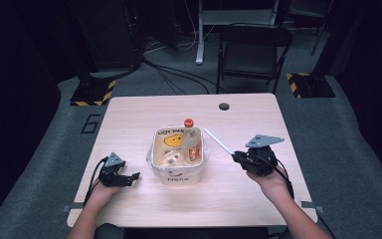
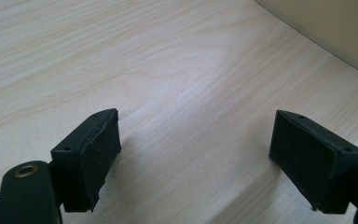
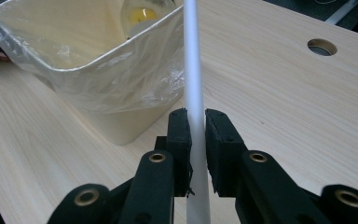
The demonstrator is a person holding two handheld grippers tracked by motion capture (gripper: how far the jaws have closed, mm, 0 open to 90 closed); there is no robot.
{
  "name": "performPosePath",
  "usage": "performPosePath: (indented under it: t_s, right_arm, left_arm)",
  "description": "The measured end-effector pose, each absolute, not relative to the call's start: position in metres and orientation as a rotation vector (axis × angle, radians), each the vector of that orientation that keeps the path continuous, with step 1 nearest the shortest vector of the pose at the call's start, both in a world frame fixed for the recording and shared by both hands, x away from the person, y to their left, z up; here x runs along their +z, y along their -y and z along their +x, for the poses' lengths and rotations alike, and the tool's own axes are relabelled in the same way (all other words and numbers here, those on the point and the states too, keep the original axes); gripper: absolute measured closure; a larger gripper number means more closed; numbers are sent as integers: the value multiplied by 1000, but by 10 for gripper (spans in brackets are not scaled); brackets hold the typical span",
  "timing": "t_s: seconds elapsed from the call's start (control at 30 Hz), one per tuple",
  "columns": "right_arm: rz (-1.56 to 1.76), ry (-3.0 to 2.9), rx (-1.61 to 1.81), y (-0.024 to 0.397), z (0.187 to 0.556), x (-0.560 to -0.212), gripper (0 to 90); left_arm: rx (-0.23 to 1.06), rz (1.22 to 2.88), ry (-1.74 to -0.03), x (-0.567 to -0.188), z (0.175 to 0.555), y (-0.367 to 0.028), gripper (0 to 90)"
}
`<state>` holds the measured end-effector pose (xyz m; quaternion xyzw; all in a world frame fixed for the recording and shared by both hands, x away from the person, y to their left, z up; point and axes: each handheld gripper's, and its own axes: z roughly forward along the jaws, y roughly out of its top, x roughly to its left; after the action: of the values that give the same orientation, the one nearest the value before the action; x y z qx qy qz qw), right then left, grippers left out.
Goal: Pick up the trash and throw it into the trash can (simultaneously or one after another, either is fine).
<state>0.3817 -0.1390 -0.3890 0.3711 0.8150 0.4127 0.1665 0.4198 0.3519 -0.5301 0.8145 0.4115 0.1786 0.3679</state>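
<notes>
Bin (image 1: 178, 172); bottle (image 1: 191, 142); one straw (image 1: 218, 142)

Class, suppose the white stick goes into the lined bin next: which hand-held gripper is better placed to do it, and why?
The right hand-held gripper. It is already shut on the white stick, which points toward the lined bin. The left hand-held gripper is open and empty over the table.

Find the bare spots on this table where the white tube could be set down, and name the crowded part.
Free: the table strip behind the bin out to the cable hole, and the front edge between the hands. Crowded: the middle, where the bin sits between the left gripper and right gripper holding the tube.
</notes>
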Motion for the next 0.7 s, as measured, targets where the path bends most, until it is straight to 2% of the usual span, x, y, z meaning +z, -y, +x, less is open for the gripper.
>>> performPosePath:
  t_s: [0.7]
  right_arm:
    - [955, -2377, 1187, 126, 369, -385, 798]
  left_arm:
    - [462, 2096, -1052, -530, 420, -352, 161]
